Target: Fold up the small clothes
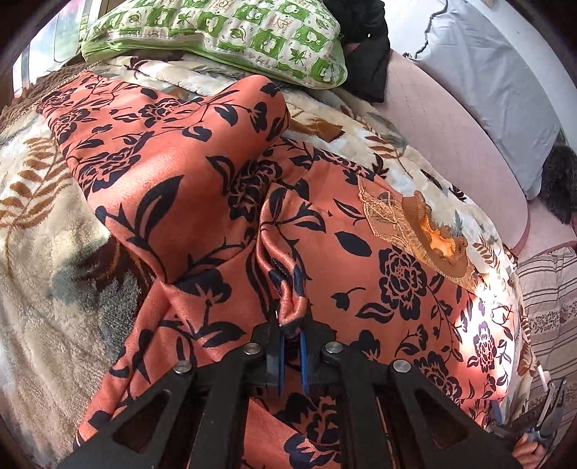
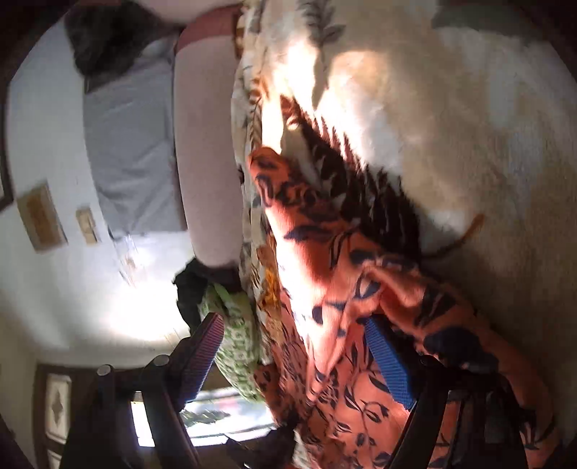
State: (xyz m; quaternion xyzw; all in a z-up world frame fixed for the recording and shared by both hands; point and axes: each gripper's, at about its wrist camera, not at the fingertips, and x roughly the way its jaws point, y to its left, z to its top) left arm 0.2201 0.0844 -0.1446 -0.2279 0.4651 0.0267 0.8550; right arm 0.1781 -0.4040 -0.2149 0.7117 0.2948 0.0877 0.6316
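A salmon-orange garment [image 1: 202,202] with a black flower print and a brown lace collar [image 1: 414,231] lies spread on a cream leaf-pattern blanket [image 1: 39,231]. My left gripper [image 1: 290,324] is shut on a pinched-up fold of the garment near its middle. In the blurred, rolled right wrist view, my right gripper [image 2: 295,357] stands open at the garment's [image 2: 342,274] edge. Its blue pad [image 2: 389,364] lies against the cloth, and the other finger [image 2: 203,357] hangs clear of it. A hand [image 1: 526,449] with that gripper shows at the bottom right of the left wrist view.
A green-and-white patterned pillow [image 1: 223,32] lies at the far end of the blanket, with black cloth [image 1: 371,54] beside it. A pink padded edge [image 1: 443,137] and a grey-blue pillow [image 1: 497,93] run along the right. Striped bedding [image 1: 548,288] lies at the right edge.
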